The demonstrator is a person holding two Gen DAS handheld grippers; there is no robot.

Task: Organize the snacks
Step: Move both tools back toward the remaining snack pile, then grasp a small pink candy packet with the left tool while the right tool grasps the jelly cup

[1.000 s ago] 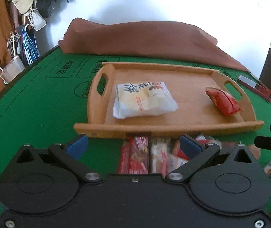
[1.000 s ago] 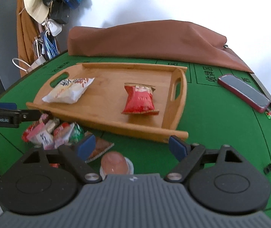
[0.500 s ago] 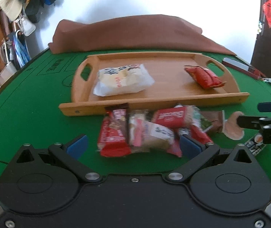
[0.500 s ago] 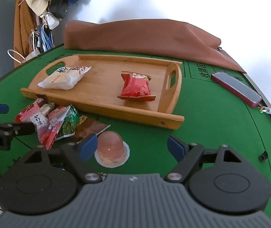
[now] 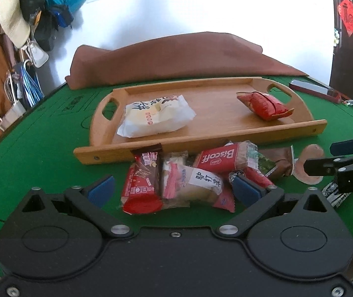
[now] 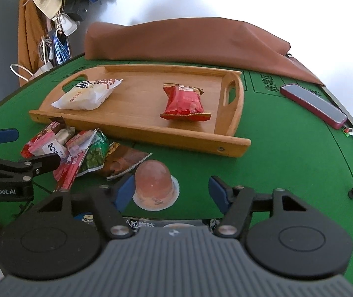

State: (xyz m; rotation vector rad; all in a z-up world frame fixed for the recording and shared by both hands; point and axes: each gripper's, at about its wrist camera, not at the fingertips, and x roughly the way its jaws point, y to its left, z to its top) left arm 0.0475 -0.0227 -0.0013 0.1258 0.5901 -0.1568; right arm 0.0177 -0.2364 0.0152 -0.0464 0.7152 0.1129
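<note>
My left gripper [image 5: 174,188] has just been closing a little, jaws wide around the snack pile [image 5: 191,173] by the tray's [image 5: 201,143] near rim — pads not pressing. My right gripper [image 6: 170,193] has been closing too, jaws apart around the jelly cup [image 6: 154,183] on the table [image 6: 288,163]; one pad looks just beside it. In the tray lie a white pack [image 6: 89,94] and a red pack [image 6: 184,101].

Wooden tray [image 6: 231,146] smooth, satin; table felt [image 6: 288,163] matt green; snack wrappers [image 5: 176,180] glossy plastic; phone [image 6: 312,105] glossy.
</note>
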